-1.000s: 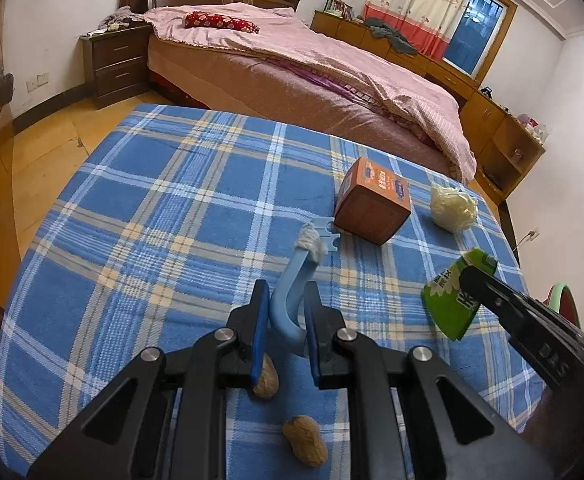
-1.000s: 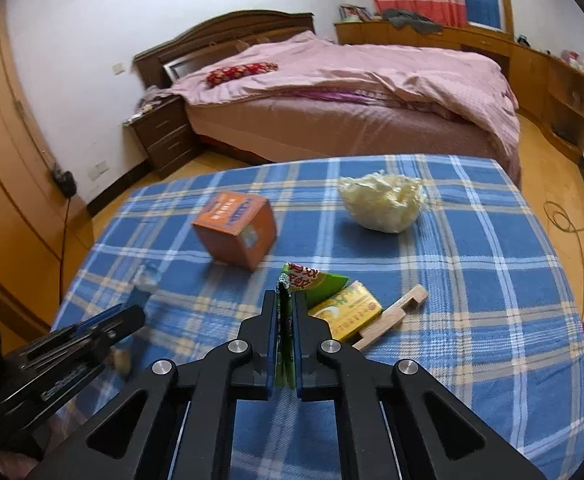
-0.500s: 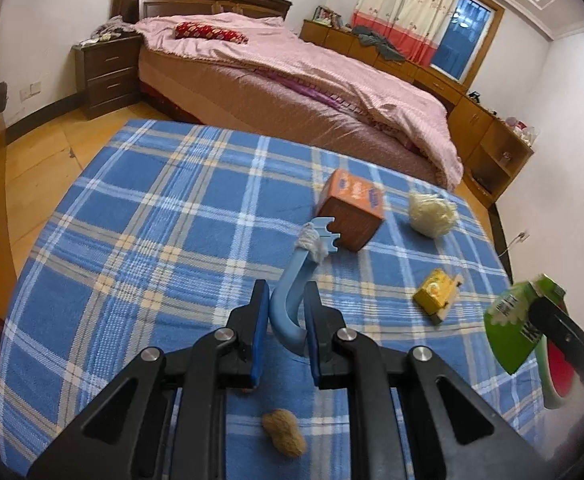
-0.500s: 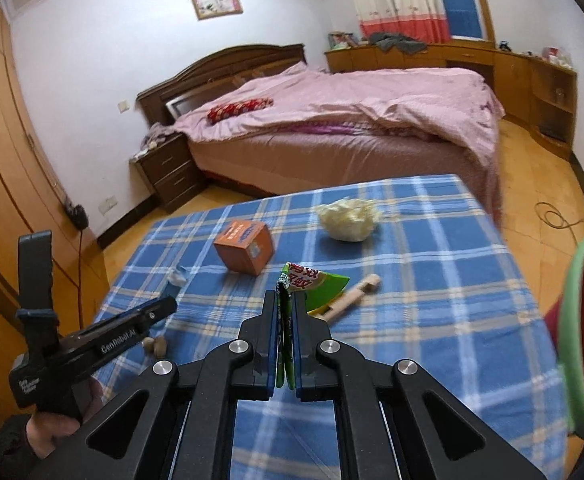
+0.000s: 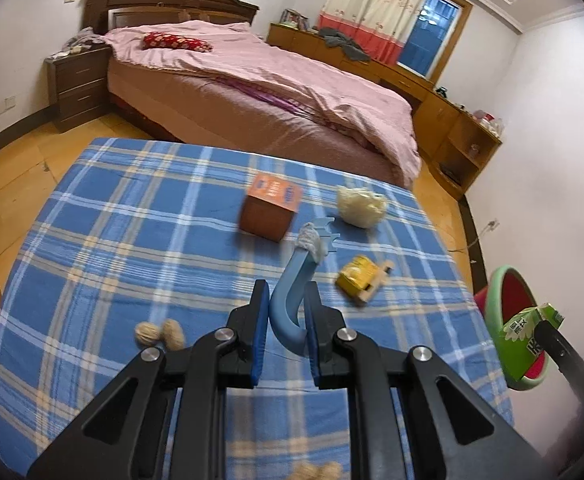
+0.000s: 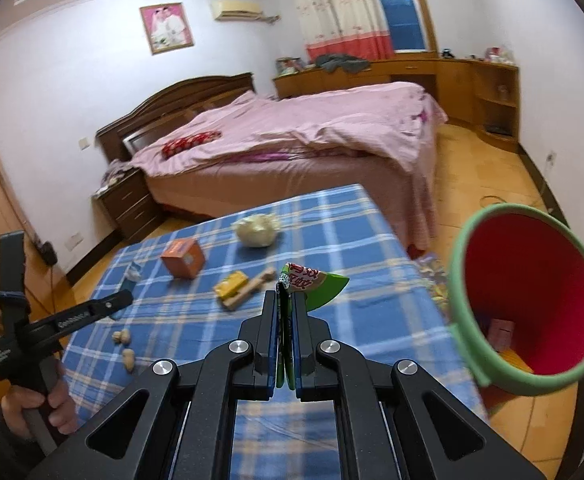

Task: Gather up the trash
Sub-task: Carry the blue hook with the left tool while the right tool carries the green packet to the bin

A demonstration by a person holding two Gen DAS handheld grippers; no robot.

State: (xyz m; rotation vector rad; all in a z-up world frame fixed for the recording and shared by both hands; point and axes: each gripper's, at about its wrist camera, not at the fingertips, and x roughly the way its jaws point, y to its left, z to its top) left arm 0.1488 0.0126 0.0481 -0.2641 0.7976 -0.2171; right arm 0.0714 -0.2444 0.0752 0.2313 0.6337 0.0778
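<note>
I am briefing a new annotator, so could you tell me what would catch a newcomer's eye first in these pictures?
The red bin with a green rim looms beside the table's right edge, and the right gripper holds a green wrapper pinched near it. The left gripper clasps a blue hooked tool above the blue plaid tablecloth.

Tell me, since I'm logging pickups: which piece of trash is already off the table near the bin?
The green wrapper, pinched in the right tool beside the red bin; the rest lie on the cloth.
</note>
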